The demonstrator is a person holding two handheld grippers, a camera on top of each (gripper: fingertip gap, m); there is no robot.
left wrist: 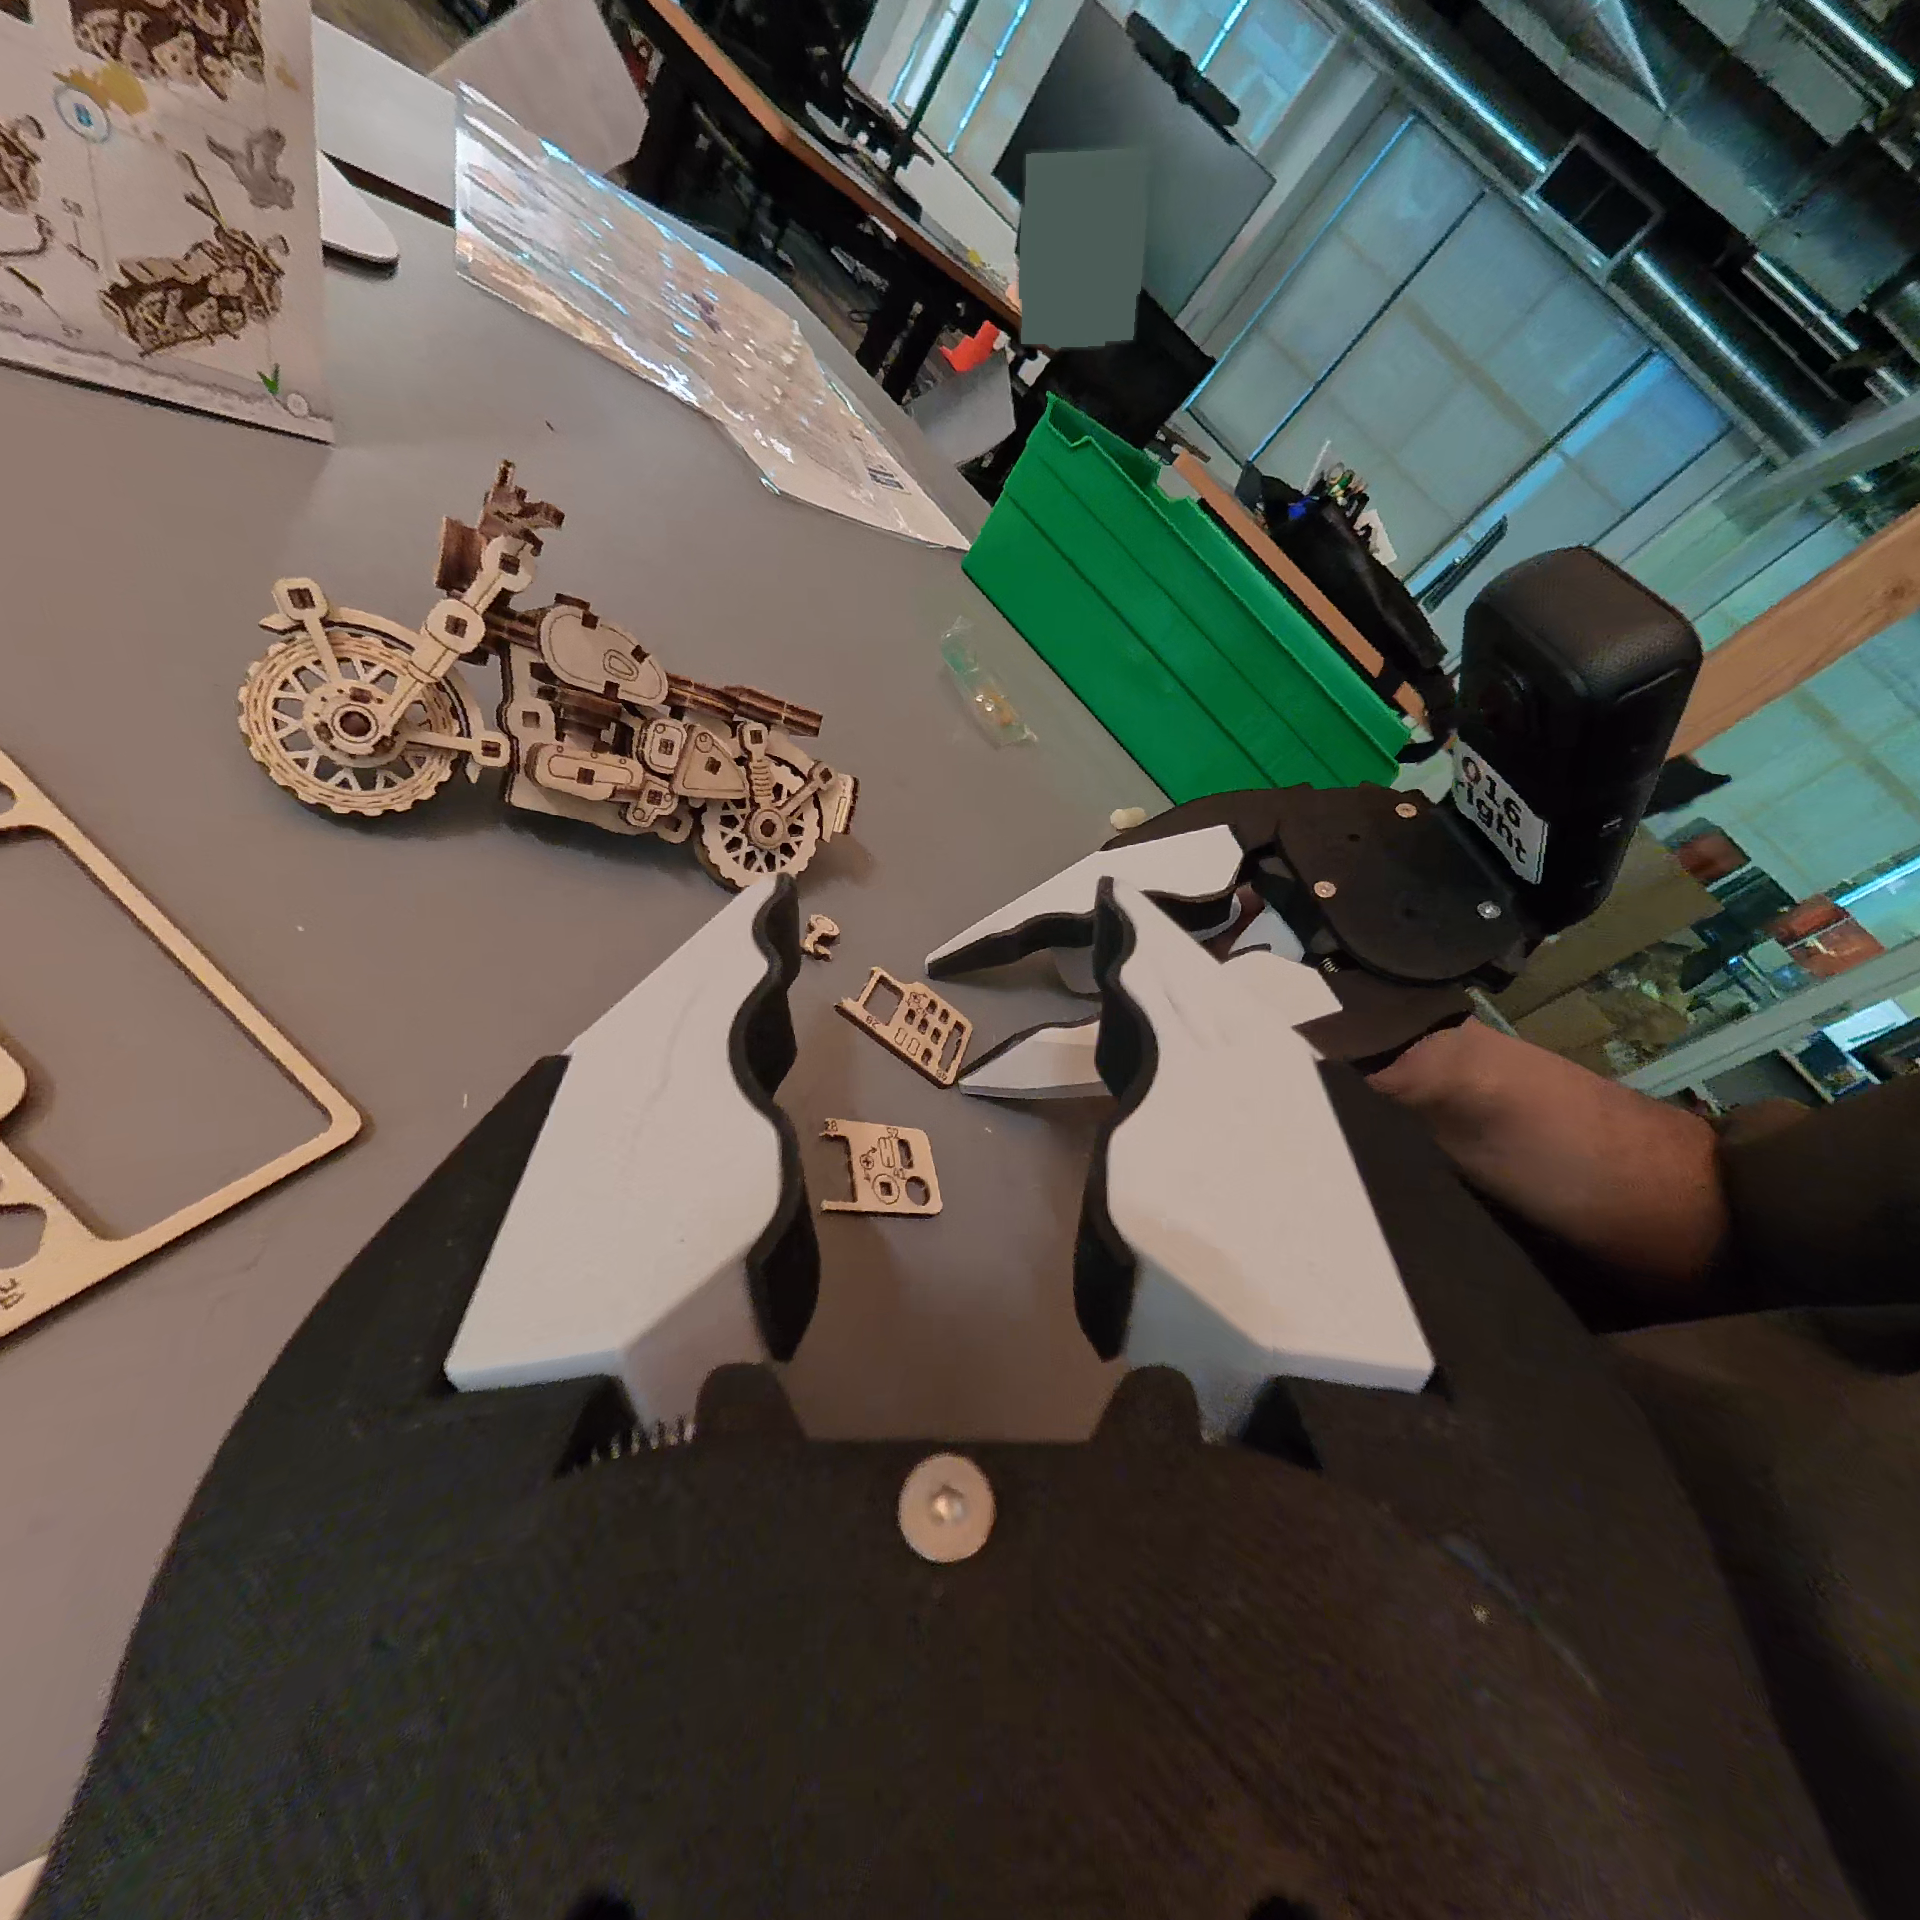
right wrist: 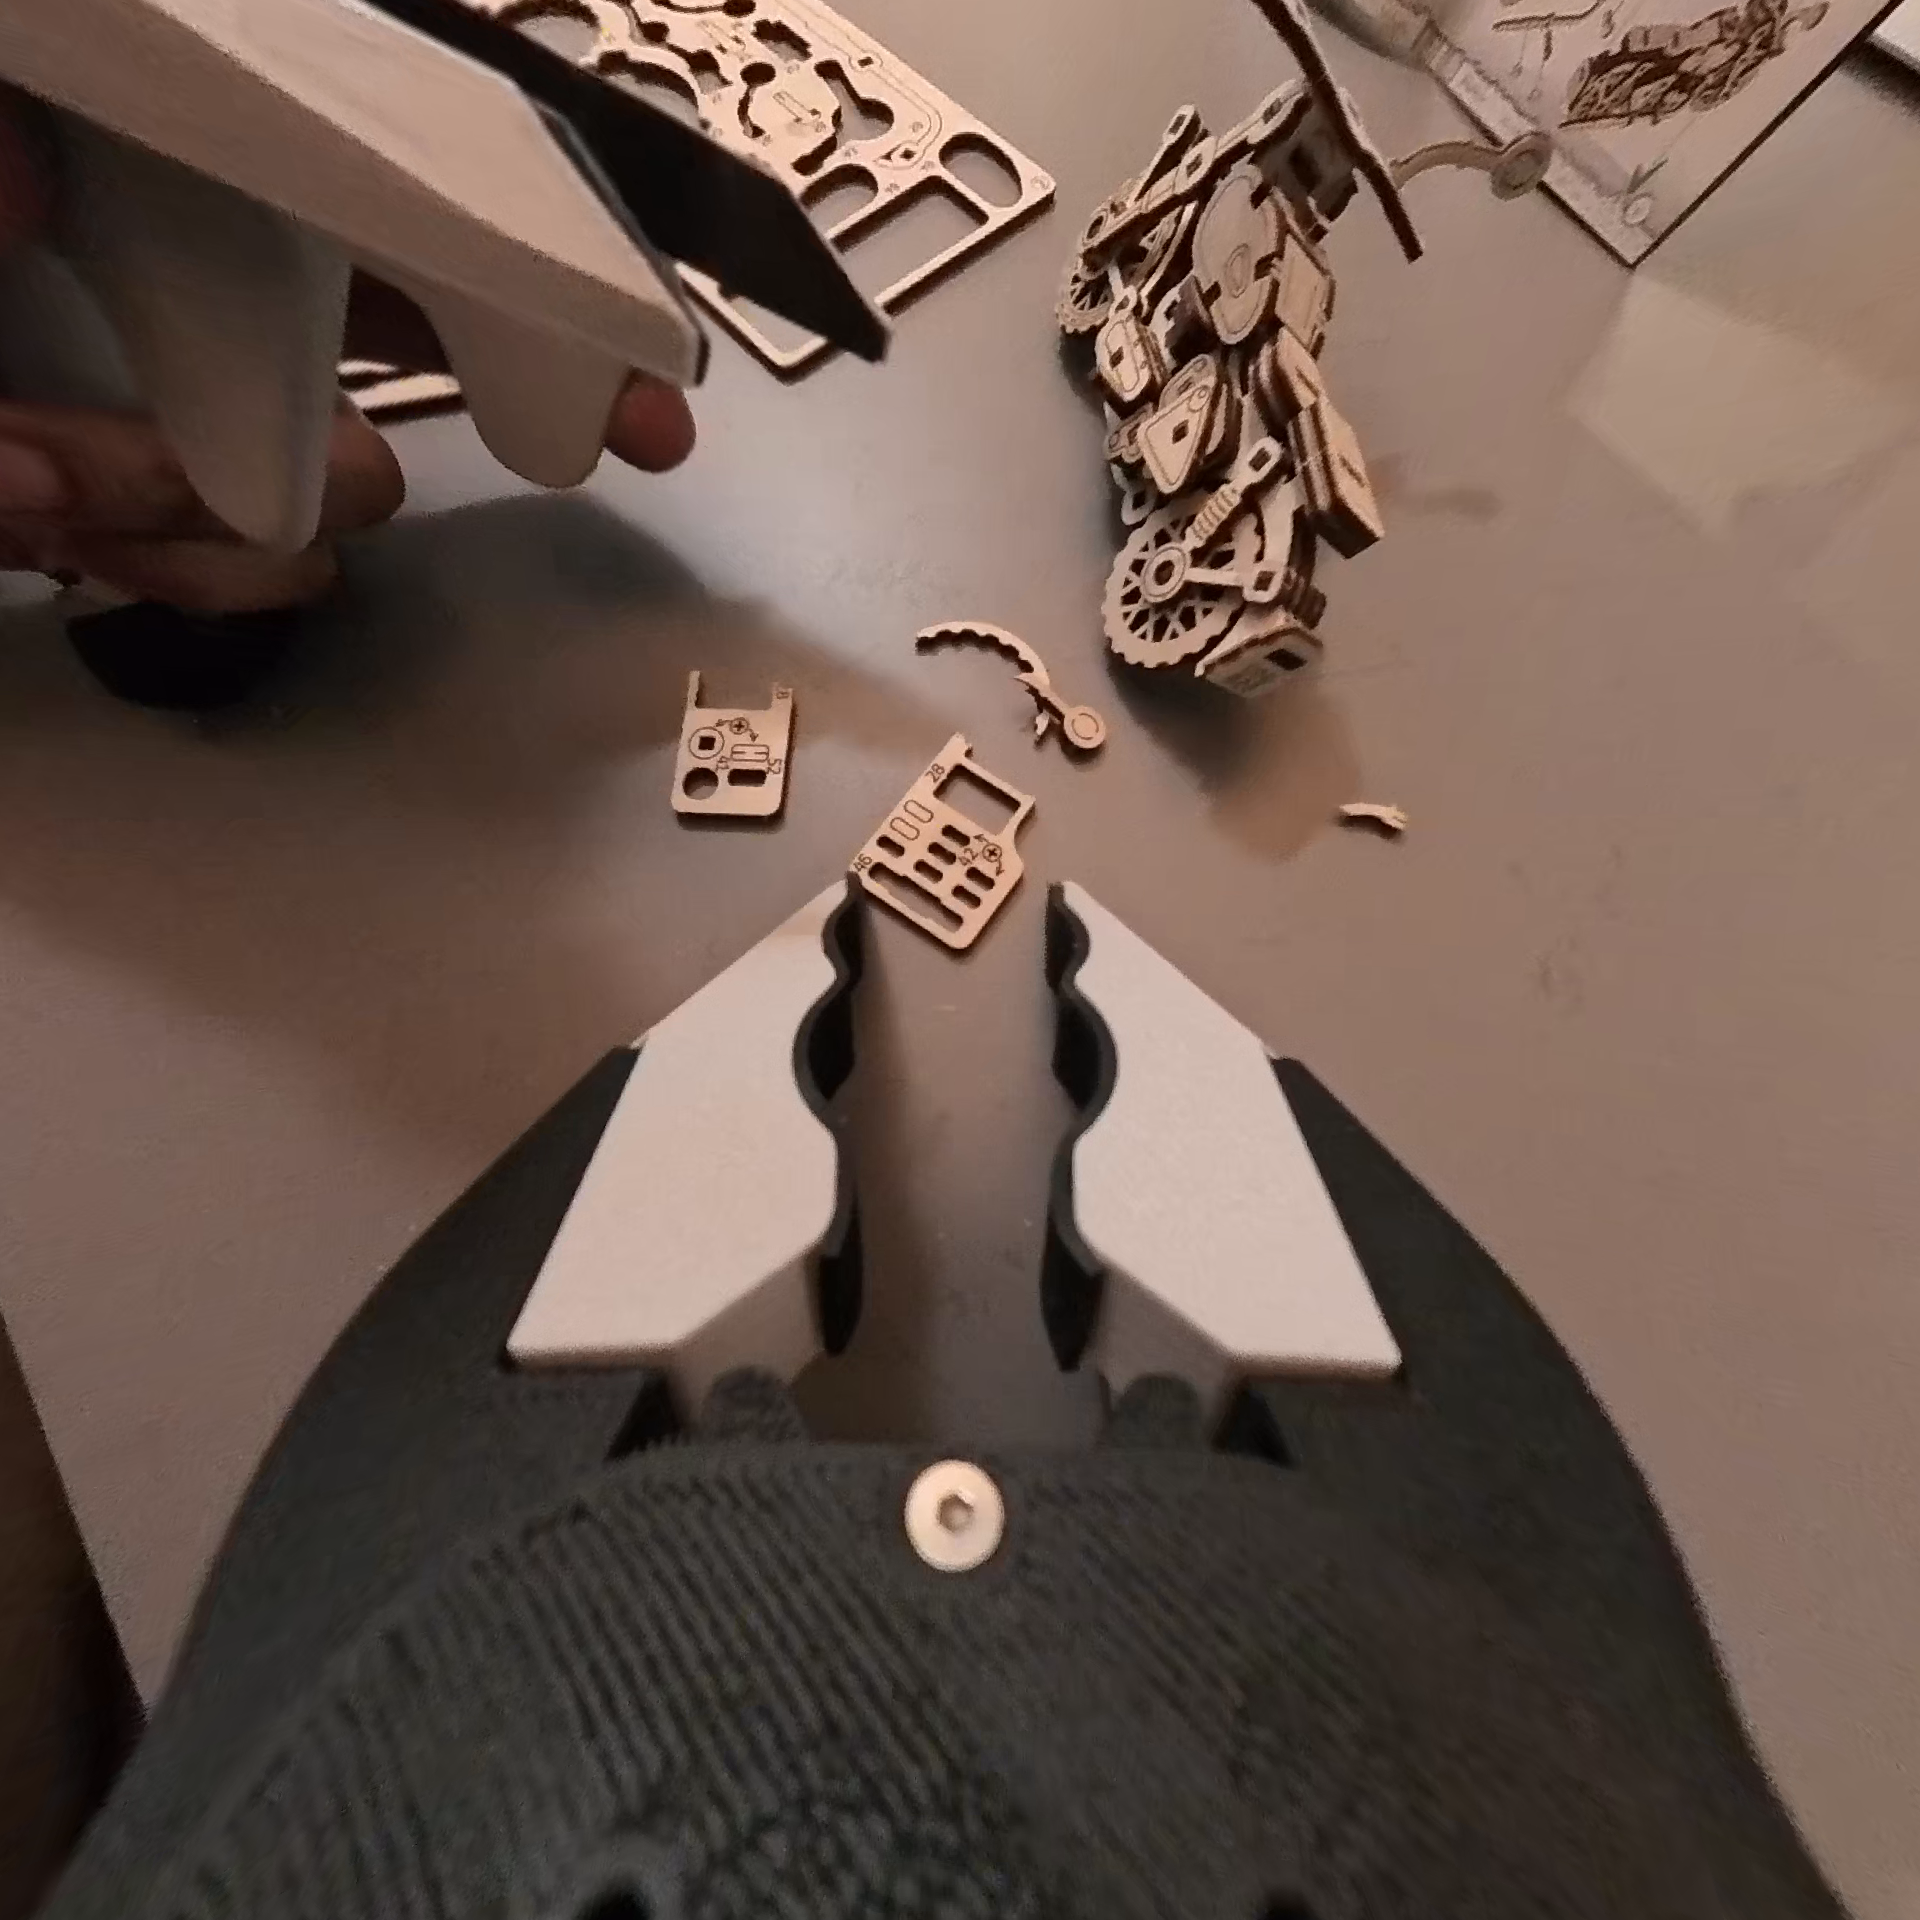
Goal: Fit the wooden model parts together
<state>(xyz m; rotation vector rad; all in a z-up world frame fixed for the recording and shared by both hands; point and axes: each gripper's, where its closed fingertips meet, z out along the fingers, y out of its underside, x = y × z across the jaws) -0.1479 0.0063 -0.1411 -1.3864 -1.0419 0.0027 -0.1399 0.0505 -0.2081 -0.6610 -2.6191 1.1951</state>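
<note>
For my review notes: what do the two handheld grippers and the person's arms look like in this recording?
Both grippers match: a black, rough-textured printed body with a silver screw at the centre, and two pale grey wedge-shaped jaws lined with wavy black pads. The left gripper and right gripper differ little. The left wrist view shows the right one carrying a black camera with a white label. A dark sleeve covers that arm.

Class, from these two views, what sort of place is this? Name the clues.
Probably a workshop or lab hall: exposed metal ducts overhead, long workbenches behind, and a green plastic bin beside the grey table.
</note>
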